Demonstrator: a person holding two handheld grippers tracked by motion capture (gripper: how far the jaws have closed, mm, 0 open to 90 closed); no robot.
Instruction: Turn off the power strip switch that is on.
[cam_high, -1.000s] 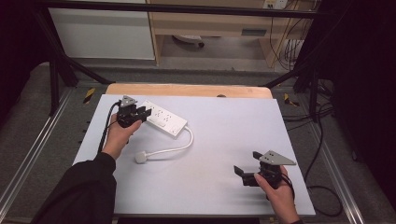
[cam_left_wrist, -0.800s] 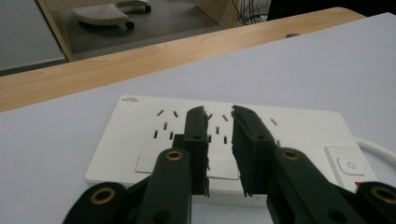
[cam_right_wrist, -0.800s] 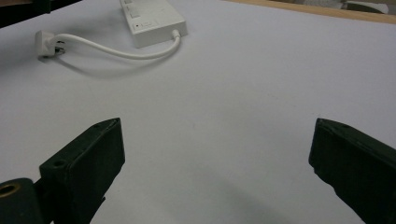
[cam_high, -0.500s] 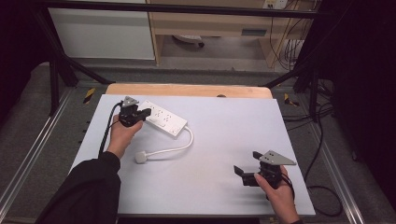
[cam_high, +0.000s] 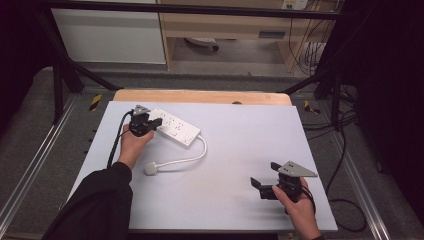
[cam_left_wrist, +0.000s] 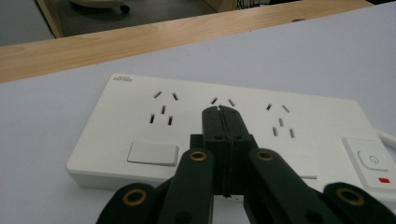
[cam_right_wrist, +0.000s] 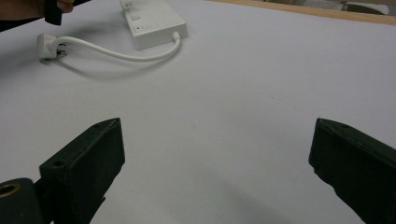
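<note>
Looking from high view: power strip (cam_high: 175, 127) lies on the table (cam_high: 240, 150), far left; left gripper (cam_high: 141, 125) is held over its end.
Left gripper view: jaws pressed together above the sockets; a switch press is judged next.
Right gripper view: right gripper (cam_right_wrist: 215, 172) is held idle, jaws wide apart; plug (cam_right_wrist: 45, 46) lies beyond.

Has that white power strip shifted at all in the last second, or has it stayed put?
No. The power strip keeps the same spot and angle beside the wooden edge of the table, and its plug lies where it did.
</note>
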